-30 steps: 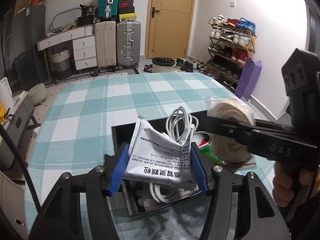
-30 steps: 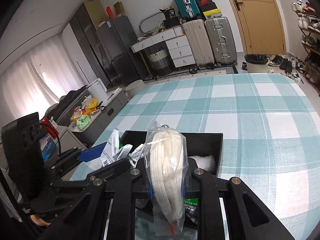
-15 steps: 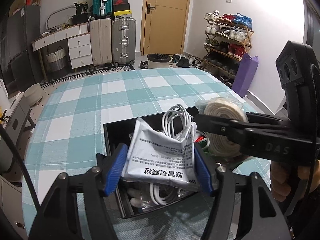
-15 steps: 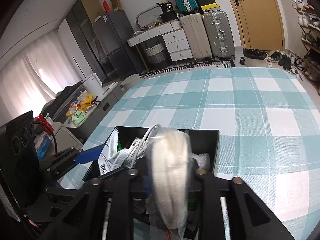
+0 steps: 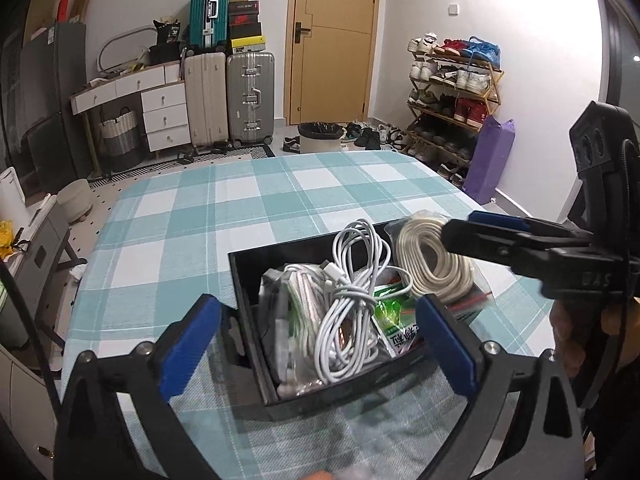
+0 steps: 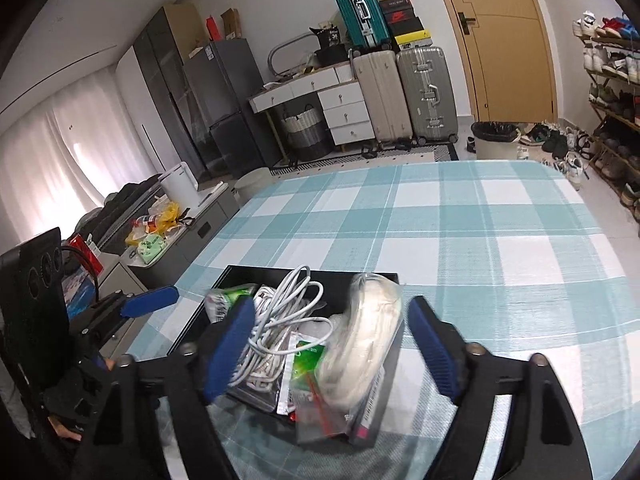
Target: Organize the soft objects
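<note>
Over the box (image 5: 256,332), both grippers — left (image 5: 318,344), right (image 6: 330,346) — are opening, gripping nothing; bagged rope coil (image 6: 360,344) leans on the box's right rim, light, floppy, slippery: pinch its coil.

A woven checked cloth (image 5: 248,216) lies under a glossy black box (image 5: 250,300) holding smooth white cables (image 5: 348,300) and a clear plastic bag (image 6: 360,356).

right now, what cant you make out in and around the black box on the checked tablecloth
- Bottom of the black rectangular box: covered by the white coiled cable and packets, both views.
- Green and white sachet: print too small, partly under the cable, left wrist view.
- Bagged cream rope coil: motion-blurred, right wrist view.
- Right gripper, opening: left finger blurred.
</note>
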Motion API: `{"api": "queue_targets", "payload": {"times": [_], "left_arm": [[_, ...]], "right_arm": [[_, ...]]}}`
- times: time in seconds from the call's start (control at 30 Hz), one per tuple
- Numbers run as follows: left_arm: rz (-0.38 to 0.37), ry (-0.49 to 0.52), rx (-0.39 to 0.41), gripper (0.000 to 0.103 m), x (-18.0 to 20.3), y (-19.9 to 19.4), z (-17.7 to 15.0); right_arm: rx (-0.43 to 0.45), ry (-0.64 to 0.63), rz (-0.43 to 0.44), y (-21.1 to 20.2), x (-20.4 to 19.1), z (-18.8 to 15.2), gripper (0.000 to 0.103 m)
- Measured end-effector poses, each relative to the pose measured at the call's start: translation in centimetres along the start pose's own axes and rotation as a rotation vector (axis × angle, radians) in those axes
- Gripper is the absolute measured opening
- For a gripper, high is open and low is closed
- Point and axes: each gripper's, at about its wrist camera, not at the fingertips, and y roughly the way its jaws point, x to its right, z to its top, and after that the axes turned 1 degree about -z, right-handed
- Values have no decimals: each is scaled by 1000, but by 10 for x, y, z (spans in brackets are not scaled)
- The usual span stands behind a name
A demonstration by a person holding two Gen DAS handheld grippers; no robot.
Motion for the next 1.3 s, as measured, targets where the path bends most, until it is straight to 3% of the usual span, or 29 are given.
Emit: {"api": "queue_targets", "payload": {"times": [0.13, 0.27, 0.63, 0.9, 1.3], "left_arm": [[18, -16, 25, 103, -4, -12, -6], [51, -29, 48, 103, -7, -22, -13], [104, -75, 110, 103, -14, -35, -40], [133, -59, 158, 103, -9, -34, -53], [151, -78, 223, 103, -14, -36, -63]], "right_arm": [[17, -39, -10, -13, -5, -4, 99], [29, -67, -4, -24, -11, -12, 102], [66, -196, -45, -36, -32, -48, 102], [152, -291, -74, -49, -44, -74, 102], [200, -277, -40, -52, -39, -83, 102]]}}
